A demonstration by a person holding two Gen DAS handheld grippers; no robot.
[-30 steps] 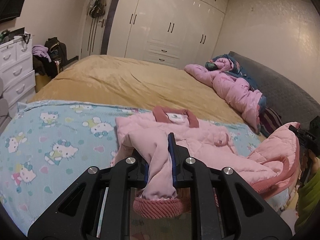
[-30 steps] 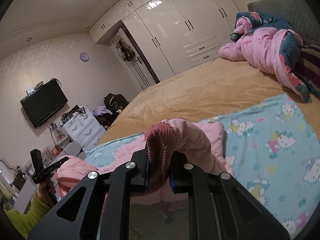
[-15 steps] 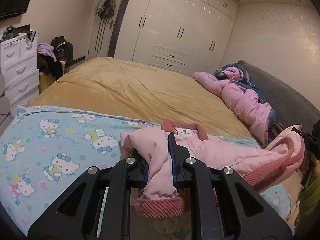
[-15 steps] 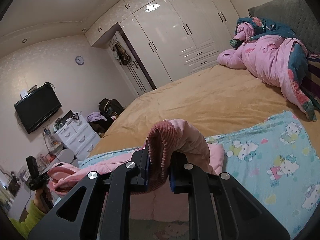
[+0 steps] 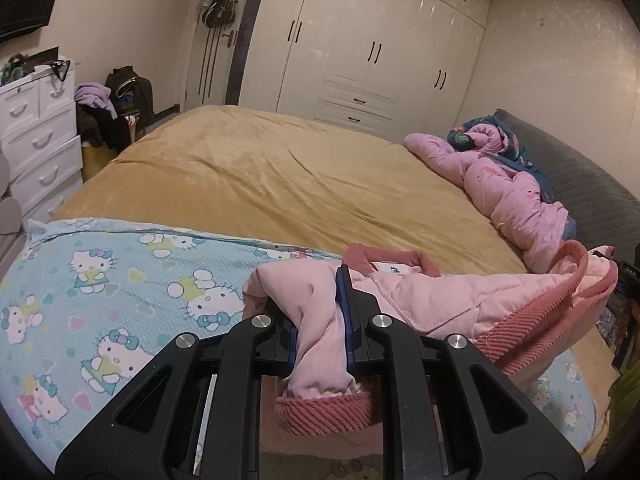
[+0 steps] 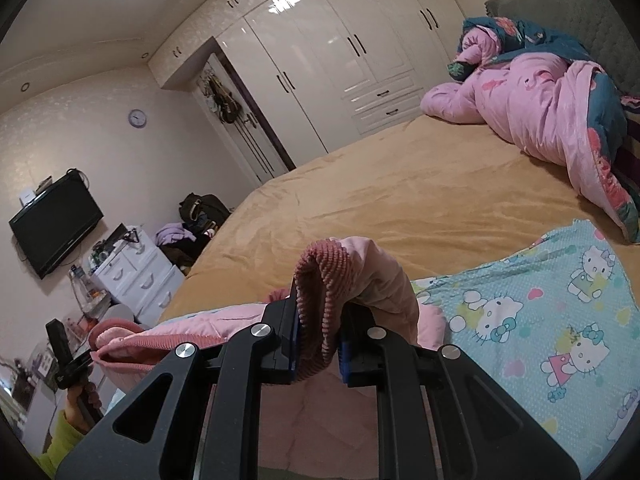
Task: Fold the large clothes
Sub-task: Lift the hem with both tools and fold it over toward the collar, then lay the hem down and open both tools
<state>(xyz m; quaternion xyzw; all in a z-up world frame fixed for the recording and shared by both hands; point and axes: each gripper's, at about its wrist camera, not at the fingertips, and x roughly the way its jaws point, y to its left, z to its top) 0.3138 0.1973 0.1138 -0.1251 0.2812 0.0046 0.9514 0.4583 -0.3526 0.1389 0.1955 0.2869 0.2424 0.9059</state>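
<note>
White wardrobes back a wide bed under a mustard cover, and a cat-print blanket lies along its near edge. On that blanket, toward the near right corner, rests the pink padded jacket, collar toward the wardrobes, its long axis running across between the two tools. The left gripper is clamped on one sleeve just above its ribbed cuff. The right gripper is pinched on the other ribbed cuff, held off the blanket. Seen from the left wrist, the body of the jacket lies ahead and to the right, so both sleeves probably need carrying inward over the chest; each hand is nearest its own sleeve.
</note>
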